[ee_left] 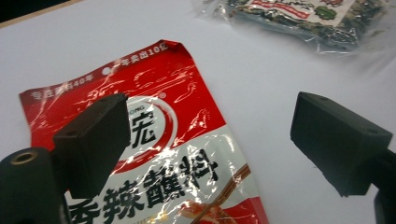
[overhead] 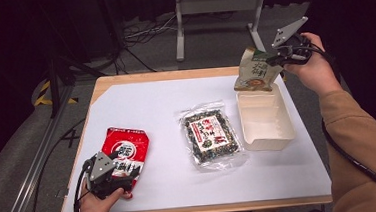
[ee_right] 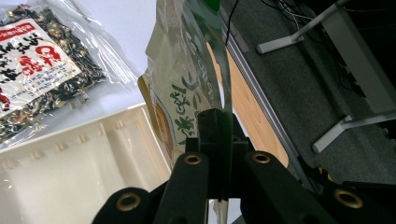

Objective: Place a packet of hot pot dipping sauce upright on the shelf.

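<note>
Meanwhile, the right tongs [overhead: 279,59] pinch a green-and-tan snack pouch [overhead: 255,71] above the far rim of the cream tray [overhead: 266,115]. Spread wide, the left tongs [ee_left: 210,140] hover over a red seasoning packet [overhead: 127,150] on the desk [overhead: 146,109].

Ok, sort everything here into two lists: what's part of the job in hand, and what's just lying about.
Seems part of the job:
- beige-green packet, pinched in the right tool above the tray
- cream tray, nothing in it
- red packet, under the open left tool
- clear seaweed packet, likely next

Just lying about:
- white table cover
- metal stand and floor cables behind the table
</note>
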The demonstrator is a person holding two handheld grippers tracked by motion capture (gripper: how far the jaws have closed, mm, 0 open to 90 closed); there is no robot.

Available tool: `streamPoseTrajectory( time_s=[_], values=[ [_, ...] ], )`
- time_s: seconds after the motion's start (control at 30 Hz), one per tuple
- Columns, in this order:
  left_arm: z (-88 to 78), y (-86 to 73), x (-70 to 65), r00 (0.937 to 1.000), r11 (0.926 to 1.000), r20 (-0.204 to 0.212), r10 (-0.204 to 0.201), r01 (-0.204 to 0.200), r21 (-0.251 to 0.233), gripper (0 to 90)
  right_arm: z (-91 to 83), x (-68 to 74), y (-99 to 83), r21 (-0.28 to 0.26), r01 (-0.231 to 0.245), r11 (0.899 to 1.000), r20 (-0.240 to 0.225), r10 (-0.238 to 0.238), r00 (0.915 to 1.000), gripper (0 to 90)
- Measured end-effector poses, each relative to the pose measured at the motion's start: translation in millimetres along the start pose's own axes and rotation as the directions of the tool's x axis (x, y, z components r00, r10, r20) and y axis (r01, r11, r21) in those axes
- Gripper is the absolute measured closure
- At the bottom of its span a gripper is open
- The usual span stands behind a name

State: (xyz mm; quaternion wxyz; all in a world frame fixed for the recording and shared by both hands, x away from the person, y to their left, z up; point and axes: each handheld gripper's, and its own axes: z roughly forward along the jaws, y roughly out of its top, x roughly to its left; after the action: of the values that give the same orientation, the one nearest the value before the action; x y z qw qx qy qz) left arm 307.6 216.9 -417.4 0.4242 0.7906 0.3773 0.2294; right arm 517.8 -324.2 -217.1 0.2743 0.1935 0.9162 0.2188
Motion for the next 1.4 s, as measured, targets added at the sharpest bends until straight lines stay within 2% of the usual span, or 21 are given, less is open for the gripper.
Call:
streamPoseTrajectory(
  time_s=[0.07, 0.23, 0.3, 0.33, 0.47, 0.63, 0.9, 1.2, 1.4],
  values=[
    [-2.3, 0.4, 1.9, 0.999, 0.999, 0.007, -0.044, 0.044, 0.011, 16.4, 2.1, -1.8, -2.4, 0.006, 0.001, 1.0, 0.002, -0.001, 1.0, 89.3],
    [-3.5, 1.4, 1.8, 0.9989, 0.9989, -0.006, -0.046, 0.046, -0.003, 17.2, 9.3, -4.0, -9.9, 0.013, -0.006, 1.0, 0.005, 0.005, 1.0, 89.3],
    [-3.0, 1.6, 2.8, 0.9976, 0.9978, 0.016, -0.067, 0.067, 0.004, 16.9, 12.0, -4.3, -12.6, 0.019, -0.008, 1.0, 0.0, 0.008, 1.0, 89.4],
    [-2.5, 1.6, 3.4, 0.9972, 0.9972, 0.01, -0.075, 0.075, 0.003, 15.8, 13.6, -4.7, -13.9, 0.018, -0.009, 1.0, -0.006, 0.009, 0.9999, 89.3],
    [-1.3, 1.4, 4.8, 0.9964, 0.9966, 0.026, -0.081, 0.081, -0.01, 14.6, 17.4, -4.8, -16.6, 0.021, -0.009, 1.0, -0.01, 0.009, 0.9999, 89.3],
    [-1.1, 1.9, 2.0, 0.9989, 0.9987, 0.005, -0.046, 0.046, -0.022, 15.0, 23.5, -4.2, -18.3, 0.032, -0.005, 0.999, -0.014, 0.006, 0.9999, 89.3],
    [-0.8, 0.6, 4.1, 0.9987, 0.9976, 0.006, -0.052, 0.052, -0.046, 14.3, 35.0, -3.0, -21.9, 0.056, 0.006, 0.998, -0.019, -0.005, 0.9998, 89.3],
    [-1.3, 1.8, 3.5, 0.9985, 0.9975, 0.008, -0.053, 0.054, -0.046, 15.7, 45.4, 0.1, -29.8, 0.075, 0.002, 0.997, -0.048, 0.001, 0.9988, 89.3],
    [-0.8, 3.3, 1.9, 0.9995, 0.9985, 0.01, -0.029, 0.03, -0.046, 16.3, 51.7, 2.8, -32.4, 0.088, -0.002, 0.996, -0.061, 0.008, 0.9981, 89.3]
  ],
)
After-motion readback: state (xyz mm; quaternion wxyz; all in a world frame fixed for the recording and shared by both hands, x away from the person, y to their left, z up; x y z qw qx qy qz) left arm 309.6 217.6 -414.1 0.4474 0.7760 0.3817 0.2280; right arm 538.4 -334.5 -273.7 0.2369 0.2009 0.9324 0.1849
